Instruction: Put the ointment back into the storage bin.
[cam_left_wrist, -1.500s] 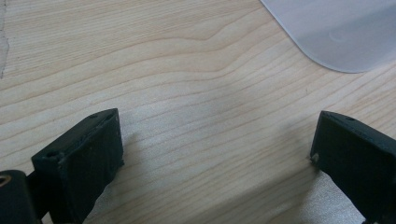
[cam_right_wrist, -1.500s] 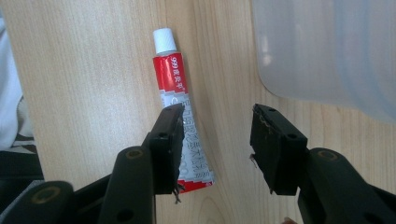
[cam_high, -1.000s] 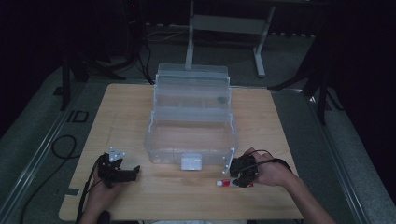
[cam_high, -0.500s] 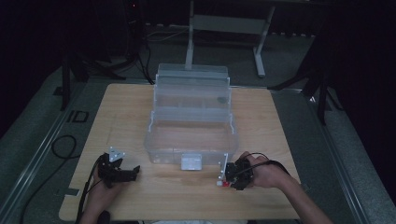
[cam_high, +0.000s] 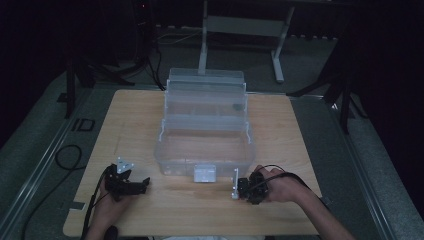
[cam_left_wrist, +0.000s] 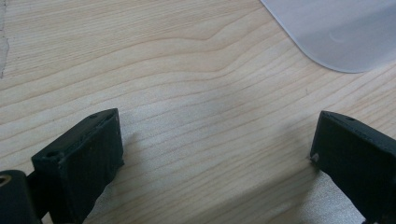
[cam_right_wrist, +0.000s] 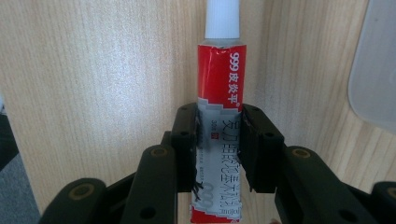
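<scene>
At the near right edge of the counter (cam_high: 150, 115), just in front of the clear plastic box (cam_high: 205, 145), the right gripper (cam_right_wrist: 218, 135) has its fingers clenched on a red and white tube (cam_right_wrist: 219, 140); they have just been closing on it. The white cap points away from the gripper and the tube lies along the wood. At near left, the left gripper (cam_left_wrist: 219, 154) rests with fingers spread wide, nothing between them.

One camera high, two riding low

We look down and forward on the desk (cam_high: 135, 115); both gripper views skim it closely, sharing the clear box's (cam_high: 205, 145) 6 o'clock corners.
</scene>
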